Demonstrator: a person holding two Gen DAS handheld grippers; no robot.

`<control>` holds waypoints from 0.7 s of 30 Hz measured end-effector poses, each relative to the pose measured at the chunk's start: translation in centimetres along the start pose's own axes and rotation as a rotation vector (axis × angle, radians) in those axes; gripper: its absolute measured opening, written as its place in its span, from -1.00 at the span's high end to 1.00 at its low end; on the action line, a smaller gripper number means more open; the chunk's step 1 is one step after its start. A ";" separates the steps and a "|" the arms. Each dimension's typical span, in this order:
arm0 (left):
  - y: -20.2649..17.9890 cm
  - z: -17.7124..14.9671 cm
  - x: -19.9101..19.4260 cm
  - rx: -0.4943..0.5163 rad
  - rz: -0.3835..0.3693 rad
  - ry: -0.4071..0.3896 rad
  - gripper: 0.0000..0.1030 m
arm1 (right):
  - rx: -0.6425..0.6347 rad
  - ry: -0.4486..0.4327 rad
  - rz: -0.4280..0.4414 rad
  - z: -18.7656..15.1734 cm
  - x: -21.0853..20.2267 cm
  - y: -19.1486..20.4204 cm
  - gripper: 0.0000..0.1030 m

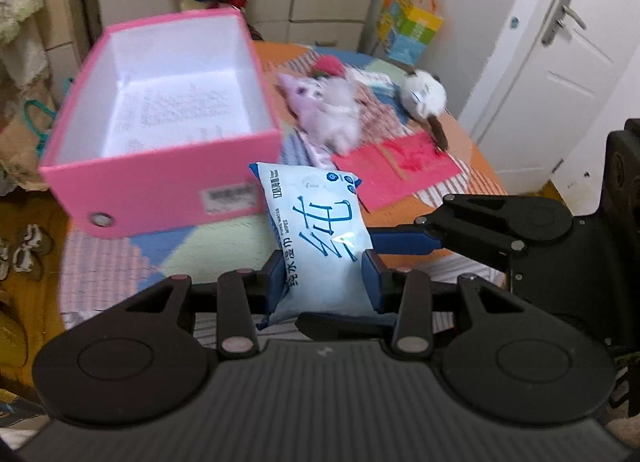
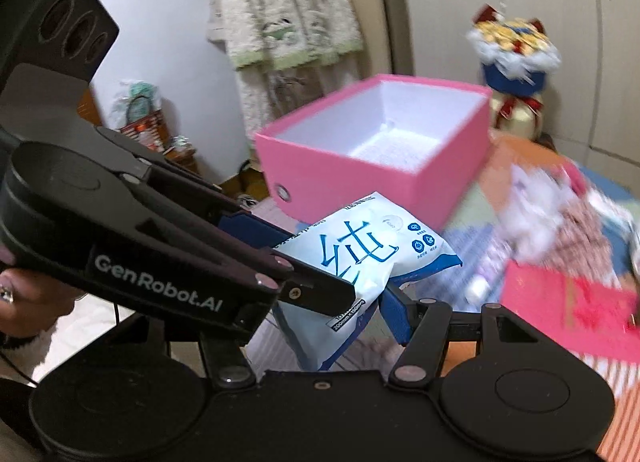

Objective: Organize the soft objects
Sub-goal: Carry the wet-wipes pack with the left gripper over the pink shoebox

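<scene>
Pink box (image 1: 160, 181): set at the left of the table with its lid off and its white inside bare, apart from printed paper on the floor of it; judged to be the container meant for the soft things, so its open mouth is kept reachable from above.

Wet-wipes pack (image 1: 320, 238): held in the air just in front of the box's near right corner, its long axis running away from the left camera; the pale blue pouch is seen bulging between the pads, as a soft pack would be expected to.

Left gripper (image 1: 326, 282): its blue pads are pressed into the two sides of the pack near its lower end, so the pack is carried by this one.

Right gripper (image 2: 328, 314): in the right wrist view the pack is seen between its fingers as well, but the left finger is hidden behind the other tool, so whether it is clamped or only alongside cannot be told; in the left view its arm is seen reaching in from the right, just behind the pack.

Plush toys (image 1: 328, 109): a pale, blurred one lies right of the box on the patterned cloth, with a white and brown one (image 1: 424, 95) further right; both are judged to be waiting for the box.

Red card (image 1: 396, 165): laid flat in front of the toys.
</scene>
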State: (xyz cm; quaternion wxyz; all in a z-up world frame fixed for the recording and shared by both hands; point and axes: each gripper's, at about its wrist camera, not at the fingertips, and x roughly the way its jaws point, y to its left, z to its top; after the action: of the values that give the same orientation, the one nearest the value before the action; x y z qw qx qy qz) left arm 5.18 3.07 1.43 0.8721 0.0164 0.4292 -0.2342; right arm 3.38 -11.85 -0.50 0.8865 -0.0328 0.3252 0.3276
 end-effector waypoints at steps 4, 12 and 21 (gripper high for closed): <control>1.7 1.4 -2.0 -0.014 0.016 -0.046 0.25 | -0.039 -0.039 0.021 2.5 0.1 0.6 -0.29; 4.3 6.3 -2.8 -0.020 0.034 -0.146 0.24 | -0.093 -0.090 0.033 7.9 1.7 -1.6 -0.31; 8.6 13.2 2.7 -0.063 0.068 -0.211 0.24 | -0.072 -0.102 0.061 13.2 8.2 -8.3 -0.31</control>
State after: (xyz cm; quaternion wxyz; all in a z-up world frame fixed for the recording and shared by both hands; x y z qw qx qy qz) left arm 20.02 6.57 6.23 0.9200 -0.0211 0.3415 -0.1911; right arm 20.40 -10.20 3.69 0.8899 -0.0380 0.2684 0.3669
